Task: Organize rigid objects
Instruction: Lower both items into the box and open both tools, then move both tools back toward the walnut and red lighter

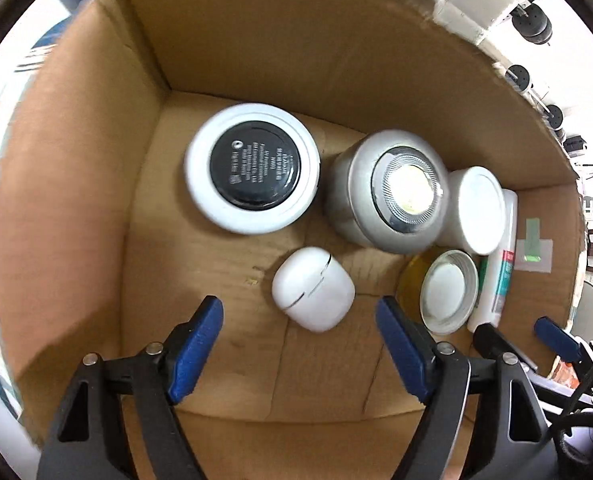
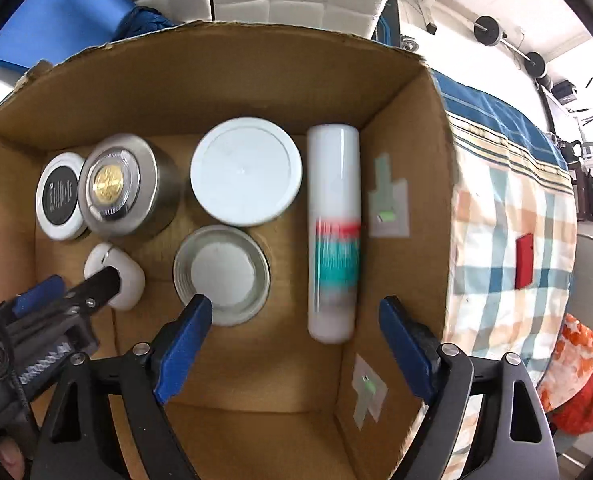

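An open cardboard box (image 1: 76, 184) (image 2: 224, 84) holds the objects. A white earbud case (image 1: 313, 289) (image 2: 114, 276) lies on its floor. My left gripper (image 1: 299, 344) is open and empty just above and in front of the case. A white jar with a black disc (image 1: 252, 168) (image 2: 58, 196), a silver tin (image 1: 392, 190) (image 2: 124, 186), a white-lidded jar (image 1: 478, 210) (image 2: 246, 170), a metal-lidded jar (image 1: 448, 292) (image 2: 221, 274) and a white spray bottle (image 1: 496, 264) (image 2: 333, 232) also sit inside. My right gripper (image 2: 294, 330) is open and empty over the bottle's near end.
The box stands on a checked cloth (image 2: 508, 208) with a small red block (image 2: 523, 260) on it. An orange patterned cloth (image 2: 576, 372) lies at the right. Taped green tags (image 2: 388, 204) stick to the box's right wall. Exercise equipment (image 2: 496, 32) stands behind.
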The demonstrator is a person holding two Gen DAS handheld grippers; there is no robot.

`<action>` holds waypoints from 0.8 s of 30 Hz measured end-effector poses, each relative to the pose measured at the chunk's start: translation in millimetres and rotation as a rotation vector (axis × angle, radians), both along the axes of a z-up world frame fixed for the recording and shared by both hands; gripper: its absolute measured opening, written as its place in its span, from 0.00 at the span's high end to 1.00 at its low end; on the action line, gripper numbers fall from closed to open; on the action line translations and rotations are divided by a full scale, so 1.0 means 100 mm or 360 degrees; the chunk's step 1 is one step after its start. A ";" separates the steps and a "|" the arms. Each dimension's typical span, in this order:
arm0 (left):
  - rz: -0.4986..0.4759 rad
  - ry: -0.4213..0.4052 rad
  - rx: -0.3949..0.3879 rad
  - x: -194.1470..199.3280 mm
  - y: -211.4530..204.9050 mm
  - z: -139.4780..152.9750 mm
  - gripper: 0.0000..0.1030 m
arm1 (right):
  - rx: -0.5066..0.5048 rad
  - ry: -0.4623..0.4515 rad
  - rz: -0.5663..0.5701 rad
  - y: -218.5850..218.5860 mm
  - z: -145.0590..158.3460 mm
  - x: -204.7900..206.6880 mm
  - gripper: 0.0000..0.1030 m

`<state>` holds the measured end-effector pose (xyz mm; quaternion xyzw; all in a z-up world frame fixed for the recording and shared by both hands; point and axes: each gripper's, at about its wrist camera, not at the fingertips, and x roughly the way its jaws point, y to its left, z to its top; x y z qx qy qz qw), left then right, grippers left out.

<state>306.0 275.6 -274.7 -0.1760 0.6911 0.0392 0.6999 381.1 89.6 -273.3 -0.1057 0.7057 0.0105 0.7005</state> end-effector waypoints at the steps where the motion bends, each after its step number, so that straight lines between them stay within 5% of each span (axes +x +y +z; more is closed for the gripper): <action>1: 0.0000 -0.0004 0.0031 -0.04 0.01 0.05 0.18 | 0.0025 0.0001 -0.0002 -0.04 0.02 -0.05 0.11; 7: -0.0016 -0.0113 0.0149 -0.31 0.13 0.46 0.00 | 0.0123 -0.0013 -0.0019 -0.06 0.13 -0.41 0.00; 24: -0.0078 -0.0442 0.0327 -1.10 -0.03 1.50 0.00 | 0.0295 -0.0208 0.0058 -0.02 1.01 -1.26 0.00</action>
